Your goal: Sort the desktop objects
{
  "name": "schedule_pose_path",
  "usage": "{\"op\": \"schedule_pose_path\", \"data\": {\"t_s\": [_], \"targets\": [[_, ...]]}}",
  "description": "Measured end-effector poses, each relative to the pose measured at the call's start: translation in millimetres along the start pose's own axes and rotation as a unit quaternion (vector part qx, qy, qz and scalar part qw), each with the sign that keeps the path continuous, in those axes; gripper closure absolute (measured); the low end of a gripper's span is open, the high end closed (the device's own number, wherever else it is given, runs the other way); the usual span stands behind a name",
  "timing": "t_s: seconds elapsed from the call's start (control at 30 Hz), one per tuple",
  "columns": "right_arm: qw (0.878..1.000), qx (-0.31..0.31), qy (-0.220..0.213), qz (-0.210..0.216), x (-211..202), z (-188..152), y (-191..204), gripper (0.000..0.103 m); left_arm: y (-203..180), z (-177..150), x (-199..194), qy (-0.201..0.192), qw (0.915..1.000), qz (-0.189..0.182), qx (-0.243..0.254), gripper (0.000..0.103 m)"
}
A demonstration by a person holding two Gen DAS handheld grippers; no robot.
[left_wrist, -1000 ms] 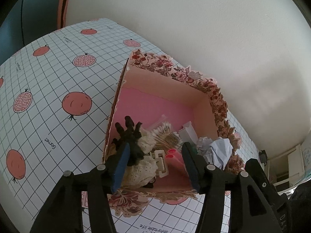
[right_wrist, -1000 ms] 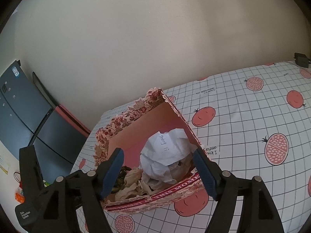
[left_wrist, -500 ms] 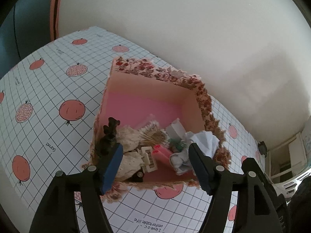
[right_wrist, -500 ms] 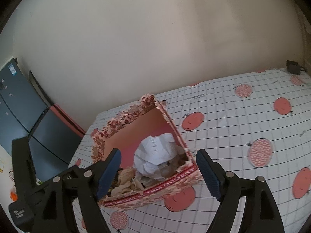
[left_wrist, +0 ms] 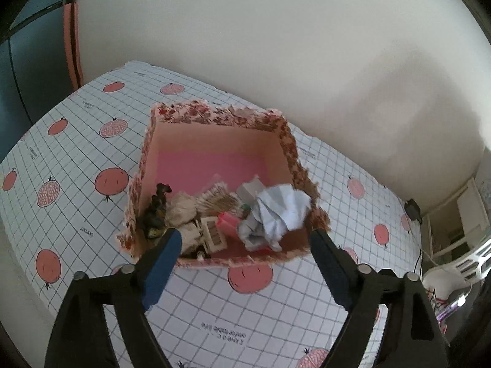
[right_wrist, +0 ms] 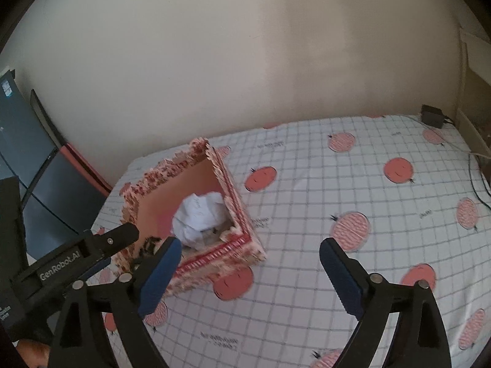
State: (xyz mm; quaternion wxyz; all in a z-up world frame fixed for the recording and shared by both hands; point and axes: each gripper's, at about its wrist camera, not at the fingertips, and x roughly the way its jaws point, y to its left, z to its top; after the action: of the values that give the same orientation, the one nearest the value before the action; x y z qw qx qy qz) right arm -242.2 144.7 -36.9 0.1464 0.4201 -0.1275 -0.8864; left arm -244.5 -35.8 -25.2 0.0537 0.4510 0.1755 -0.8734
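**Both claws empty above a full box**

The biggest thing here is the table (right_wrist: pixel 353 184) under its checked cloth with red fruit prints, and as far as I can see nothing loose lies on it, so I judge the sorting close to done. The risk I see is a low pass: my left claw (left_wrist: pixel 244 263) hangs just in front of the box's near wall, jaws opening with nothing between them, and one finger dipping could catch the frilly rim and drag or tip the light cardboard. My right claw (right_wrist: pixel 247 271) is also opening and empty, set over the cloth by the box's near corner; a careless swing sideways would knock that corner.

The box (left_wrist: pixel 214 113), flowered outside and pink inside, sits near the table's far edge by the wall. A shove that way could push it off.

Its load is heaped against the near wall, the far half bare. The crumpled paper (left_wrist: pixel 279 211) rides highest, at the right, and could roll out if the box is jolted. Left of it lie a bundle of cotton swabs (left_wrist: pixel 216 201), a cream lace scrap (left_wrist: pixel 181 207), a white clip (left_wrist: pixel 211 234), something pink (left_wrist: pixel 227 222) and a dark tangled piece (left_wrist: pixel 155 211) in the left corner, which I cannot identify.
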Motion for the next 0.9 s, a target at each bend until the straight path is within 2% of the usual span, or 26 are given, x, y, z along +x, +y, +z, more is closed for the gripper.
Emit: {"op": "schedule_pose_path", "data": {"t_s": [0.1, 0.27, 0.33, 0.4, 0.6, 0.9], "targets": [[1.0, 0.001, 0.014, 0.006, -6, -2, -8, 0.008, -7, -10, -1, 0.012, 0.9999, 0.01, 0.007, 0.016], [1.0, 0.002, 0.01, 0.005, -22, -3, -17, 0.007, -20, -21, -7, 0.015, 0.9994, 0.027, 0.015, 0.015], [1.0, 0.005, 0.012, 0.002, -26, -3, -21, 0.001, -24, -23, -9, 0.016, 0.9995, 0.025, 0.015, 0.009], [1.0, 0.009, 0.02, -0.001, -27, -3, -27, 0.001, -27, -25, -9, 0.021, 0.9995, 0.017, 0.015, 0.008], [0.999, 0.034, 0.029, -0.01, -32, -2, -44, 0.0, -38, -35, -8, 0.027, 0.9981, 0.042, 0.036, 0.006], [0.998, 0.05, 0.035, -0.026, -38, -2, -61, 0.0, -53, -45, -9, 0.025, 0.9963, 0.043, 0.07, 0.0]]}}
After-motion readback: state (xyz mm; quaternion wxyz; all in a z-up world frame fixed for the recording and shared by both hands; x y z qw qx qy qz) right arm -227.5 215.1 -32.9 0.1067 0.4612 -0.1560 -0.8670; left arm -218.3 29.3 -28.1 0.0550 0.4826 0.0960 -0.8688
